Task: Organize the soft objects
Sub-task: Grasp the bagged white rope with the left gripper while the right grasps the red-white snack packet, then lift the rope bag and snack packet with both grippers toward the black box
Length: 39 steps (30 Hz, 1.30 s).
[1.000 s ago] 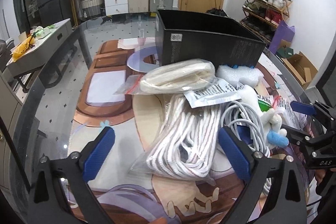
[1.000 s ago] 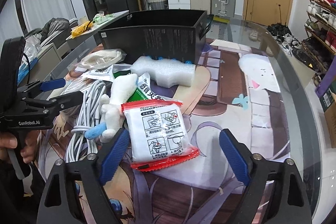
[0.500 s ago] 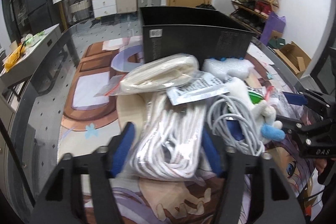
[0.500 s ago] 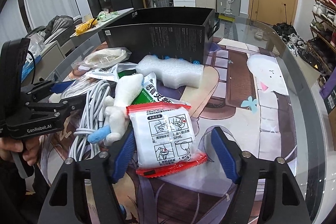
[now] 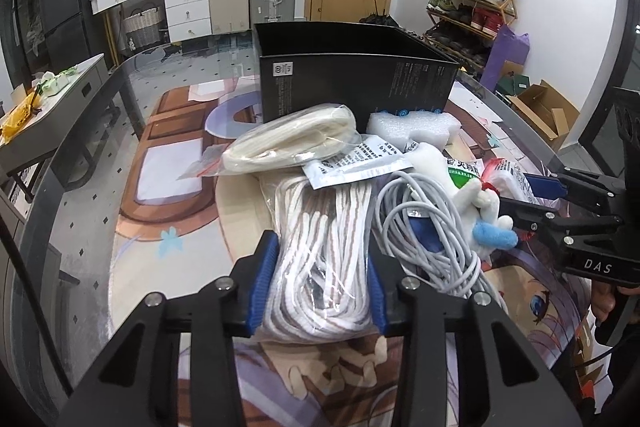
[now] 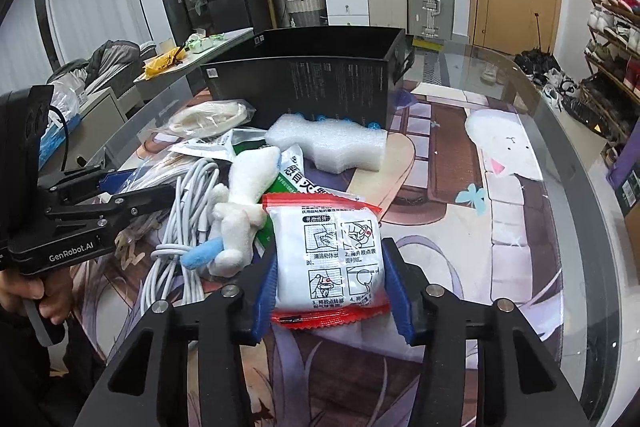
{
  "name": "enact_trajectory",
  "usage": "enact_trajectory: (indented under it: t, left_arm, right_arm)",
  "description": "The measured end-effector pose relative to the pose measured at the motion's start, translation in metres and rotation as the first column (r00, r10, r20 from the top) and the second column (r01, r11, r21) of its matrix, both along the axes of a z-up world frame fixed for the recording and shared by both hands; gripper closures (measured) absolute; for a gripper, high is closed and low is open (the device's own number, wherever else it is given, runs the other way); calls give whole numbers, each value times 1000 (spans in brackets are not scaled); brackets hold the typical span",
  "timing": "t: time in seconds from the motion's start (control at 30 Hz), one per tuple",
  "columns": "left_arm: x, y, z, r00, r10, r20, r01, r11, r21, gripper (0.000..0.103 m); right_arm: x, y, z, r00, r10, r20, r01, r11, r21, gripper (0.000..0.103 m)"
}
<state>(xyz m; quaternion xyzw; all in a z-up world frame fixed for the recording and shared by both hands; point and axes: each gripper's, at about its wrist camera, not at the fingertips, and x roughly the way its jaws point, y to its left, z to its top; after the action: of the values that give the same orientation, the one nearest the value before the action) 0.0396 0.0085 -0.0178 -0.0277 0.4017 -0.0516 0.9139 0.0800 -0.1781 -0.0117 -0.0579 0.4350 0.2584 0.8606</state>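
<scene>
The step in hand is the pick-up: each gripper is closed on one soft object from the pile at the near edge of the desk.

The left gripper has its blue pads pressed against both sides of the bagged white rope, which lies flat on the desk mat. The right gripper pinches the red-edged white packet in the same manner.

The black box stands open-topped toward the far edge of the desk, just behind the pile. It is the probable destination.

Objects left in the pile: the grey cable coil, the white plush toy, the foam block and the bagged cream cloth.

Next move, as judged: lift both loads clear of the pile, carry them forward over the box rim, then release. The rope touches the cable coil, so lift it straight up to avoid dragging the coil along.
</scene>
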Motion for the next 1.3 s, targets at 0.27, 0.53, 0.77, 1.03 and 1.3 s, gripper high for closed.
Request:
enact_trajectory:
  t: [0.27, 0.53, 0.77, 1.03, 1.3]
  left_arm:
    - [-19, 10, 3, 999, 34, 25, -34, 999, -28, 64]
    - [-36, 18, 16, 996, 54, 71, -52, 998, -38, 64]
    - [-48, 22, 28, 991, 71, 110, -66, 997, -48, 64]
    - [-51, 24, 43, 984, 90, 152, -82, 995, -58, 64]
    - [-40, 21, 51, 979, 100, 180, -89, 994, -65, 64]
  right_arm:
    - [-8, 1, 8, 1000, 6, 29, -5, 1000, -4, 55]
    - [-16, 3, 16, 998, 8, 57, -8, 1000, 4, 55]
    - [-23, 3, 27, 996, 10, 84, -12, 1000, 17, 55]
    - [-24, 3, 39, 993, 12, 118, -16, 999, 32, 55]
    - [-19, 1, 53, 989, 7, 146, -15, 998, 56, 55]
